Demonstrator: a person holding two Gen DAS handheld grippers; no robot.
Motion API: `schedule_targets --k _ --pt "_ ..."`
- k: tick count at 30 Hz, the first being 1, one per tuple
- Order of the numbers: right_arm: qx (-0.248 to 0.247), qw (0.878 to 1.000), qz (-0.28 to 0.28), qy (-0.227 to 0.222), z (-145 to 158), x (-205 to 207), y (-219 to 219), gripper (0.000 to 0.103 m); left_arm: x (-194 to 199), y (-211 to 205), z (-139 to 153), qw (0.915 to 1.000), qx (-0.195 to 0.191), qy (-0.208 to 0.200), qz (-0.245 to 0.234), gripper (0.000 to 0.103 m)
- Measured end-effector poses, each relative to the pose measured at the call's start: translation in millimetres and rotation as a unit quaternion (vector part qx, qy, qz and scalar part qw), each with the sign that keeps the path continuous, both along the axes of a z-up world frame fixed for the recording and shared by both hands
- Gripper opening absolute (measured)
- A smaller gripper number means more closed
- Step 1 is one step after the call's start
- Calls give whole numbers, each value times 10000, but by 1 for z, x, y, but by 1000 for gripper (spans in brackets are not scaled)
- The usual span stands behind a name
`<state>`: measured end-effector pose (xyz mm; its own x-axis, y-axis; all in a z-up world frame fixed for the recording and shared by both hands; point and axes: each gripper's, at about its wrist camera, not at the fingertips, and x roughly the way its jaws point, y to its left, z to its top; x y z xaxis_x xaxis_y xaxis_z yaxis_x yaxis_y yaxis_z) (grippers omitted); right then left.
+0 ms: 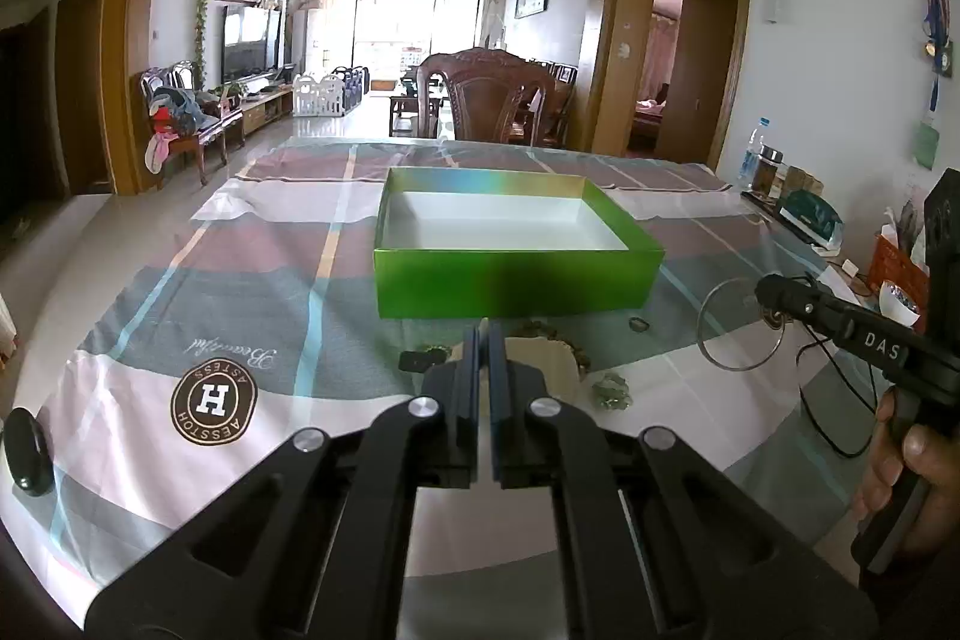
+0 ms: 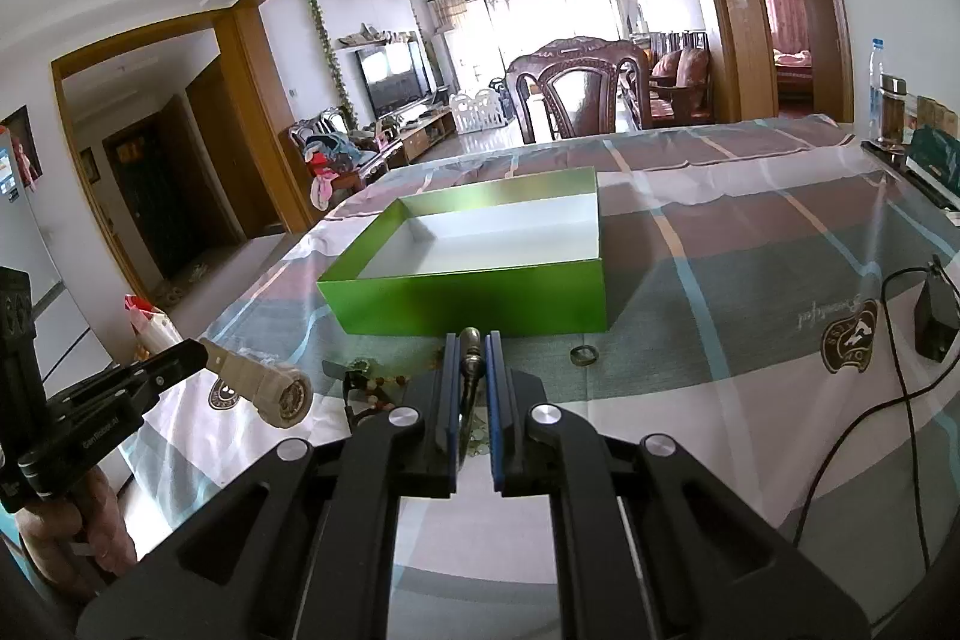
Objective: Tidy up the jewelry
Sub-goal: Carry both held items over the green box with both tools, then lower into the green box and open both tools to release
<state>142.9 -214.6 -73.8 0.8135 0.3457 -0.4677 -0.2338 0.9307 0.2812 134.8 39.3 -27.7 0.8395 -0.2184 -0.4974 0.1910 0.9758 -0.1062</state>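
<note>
Your left tongs (image 1: 483,334) are closed on a watch (image 2: 282,394): from the right wrist view you can see its beige strap pinched between the tips, with the round face hanging free at the end, lifted off the counter (image 1: 180,292). In the left wrist view the two blue pads (image 1: 471,370) sit nearly together, with only a thin sliver between them.

Your right tongs (image 2: 469,340) are closed on a metal clasp piece that stands between the blue pads (image 2: 495,388). From the left wrist view this piece joins a large thin hoop (image 1: 739,325), which hangs from the tips above the counter.

The green box (image 1: 510,280) sits open on the checked cloth, straight ahead of both tongs and just beyond them, and its white inside shows nothing in it.

More jewelry lies on the cloth between you and the box: a small ring (image 2: 583,355) just in front of the box's near wall, a pale green beaded cluster (image 1: 612,393) close beside your left tongs, and a string of beads (image 2: 378,385) with a dark clip (image 2: 336,370) by it, partly hidden behind the tongs.

To your right a black adapter (image 2: 935,322) rests on the cloth with its cable trailing toward you
</note>
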Motion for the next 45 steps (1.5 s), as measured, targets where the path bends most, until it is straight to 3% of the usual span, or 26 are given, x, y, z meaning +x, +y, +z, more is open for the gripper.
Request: schedule_targets --k 7,12,17,22,28,33,37,42,45 --pt "-39 10000 66 34 -2 9 4 8 7 -1 9 10000 13 -63 3 3" --pt "-156 9995 178 -201 21 25 5 8 28 -4 36 9996 58 -251 -129 3" --pt "-221 9988 274 -330 48 68 4 8 75 -13 62 9990 279 -321 -155 3" --pt "-380 9989 283 -2 48 131 10 8 139 -21 70 9985 503 -211 -34 3" --pt "-547 9969 193 528 25 214 15 8 229 -30 48 9968 741 247 169 3" --pt "-541 9944 75 906 2 258 15 8 291 -33 18 9939 808 687 311 3" --pt "-497 9926 -57 1102 -11 277 12 8 317 -36 4 9922 855 859 303 3" --pt "-549 9914 -134 1177 -17 291 12 8 329 -35 -3 9922 702 961 363 3" --pt "-477 9905 -175 1276 -20 299 8 9 334 -37 -7 9912 806 973 399 4"
